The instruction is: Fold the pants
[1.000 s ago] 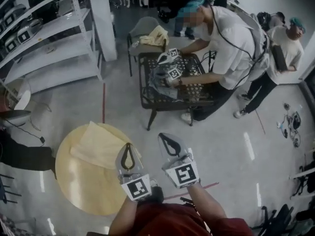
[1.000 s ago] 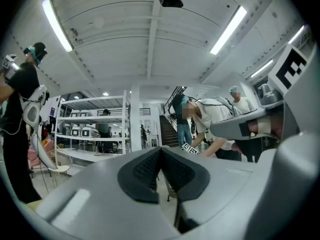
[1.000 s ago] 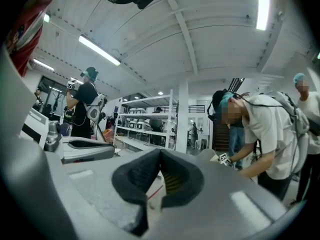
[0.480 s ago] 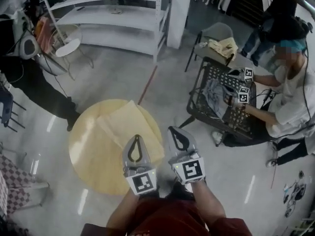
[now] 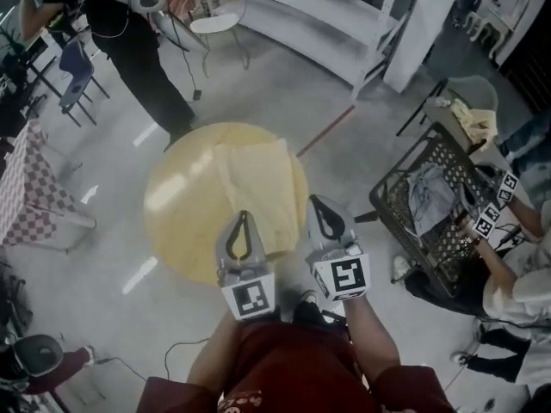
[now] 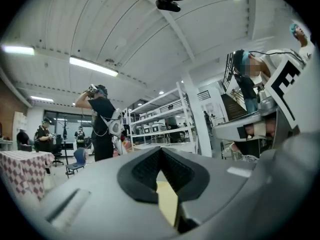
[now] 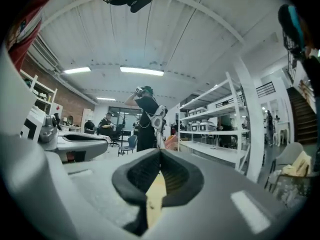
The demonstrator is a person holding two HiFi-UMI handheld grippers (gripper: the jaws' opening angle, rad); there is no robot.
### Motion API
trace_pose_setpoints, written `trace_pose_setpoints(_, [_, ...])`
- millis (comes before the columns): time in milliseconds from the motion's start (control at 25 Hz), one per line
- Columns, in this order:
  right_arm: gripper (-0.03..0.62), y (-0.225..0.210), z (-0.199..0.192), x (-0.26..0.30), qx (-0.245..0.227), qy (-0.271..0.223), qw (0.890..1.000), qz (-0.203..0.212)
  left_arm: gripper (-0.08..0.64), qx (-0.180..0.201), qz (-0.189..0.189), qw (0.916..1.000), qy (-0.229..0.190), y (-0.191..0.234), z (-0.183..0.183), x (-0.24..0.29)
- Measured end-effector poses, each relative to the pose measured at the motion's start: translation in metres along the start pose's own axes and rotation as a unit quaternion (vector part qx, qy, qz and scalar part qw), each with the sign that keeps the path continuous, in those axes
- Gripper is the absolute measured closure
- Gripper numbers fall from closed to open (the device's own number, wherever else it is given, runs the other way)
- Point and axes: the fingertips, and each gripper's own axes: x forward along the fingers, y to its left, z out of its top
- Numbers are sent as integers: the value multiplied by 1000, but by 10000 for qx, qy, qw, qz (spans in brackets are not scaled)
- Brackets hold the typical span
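The pants (image 5: 256,186) are pale yellow and lie flat, folded into a rough rectangle, on a round yellow table (image 5: 176,209). In the head view my left gripper (image 5: 242,218) points level over the near edge of the cloth, jaws together and empty. Beside it my right gripper (image 5: 317,201) points at the table's near right rim by the cloth's right edge, also shut with nothing held. In the left gripper view the left gripper (image 6: 160,152) shows only a strip of yellow behind its closed pads. The right gripper (image 7: 160,152) shows the same in its own view.
A black mesh table (image 5: 405,231) at the right carries grey clothing (image 5: 428,198); another person (image 5: 516,274) works there with grippers. White shelving (image 5: 344,11) stands at the back. A person in black (image 5: 129,33) and a checkered table (image 5: 21,188) are at the left.
The view has swung round so the round table now lies straight ahead. Both grippers have come from beside the table to its near edge, still shut.
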Motion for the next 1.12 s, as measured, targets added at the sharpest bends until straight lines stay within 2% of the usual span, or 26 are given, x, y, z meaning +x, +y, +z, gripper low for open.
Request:
trace_pose_setpoints(160, [591, 12, -8, -8, 45, 14, 9986, 526, 554, 97, 359, 9991, 197, 0, -5, -29])
trace_pose_setpoints(240, [591, 19, -12, -12, 26, 69, 9973, 735, 554, 271, 362, 9986, 274, -2, -10, -42])
trace_pose_setpoints(440, [591, 33, -36, -21, -54, 348, 9938, 1053, 554, 890, -56, 9941, 621, -15, -35, -66])
trace_pose_setpoints(640, [591, 53, -60, -17, -326, 615, 9889, 1314, 554, 932, -301, 9896, 1052, -24, -73, -73])
trace_pose_setpoints(720, [589, 61, -81, -16, -558, 913, 9836, 1454, 554, 1049, -445, 9844, 1341, -26, -94, -73])
trace_pose_setpoints(840, [556, 71, -123, -15, -981, 1539, 9664, 1811, 520, 1390, -904, 9697, 1796, -35, -127, -73])
trace_pose_setpoints(920, [522, 77, -148, -17, -1310, 1905, 9507, 2067, 449, 1607, -1315, 9535, 2184, -42, -153, -73])
trace_pose_setpoints(1000, [480, 83, -171, -22, -1610, 2270, 9306, 2379, 395, 1811, -1685, 9352, 2533, -50, -177, -75])
trace_pose_setpoints(1120, [443, 92, -206, -32, -2000, 2738, 8958, 2876, 372, 2028, -2099, 9108, 2920, -58, -207, -78])
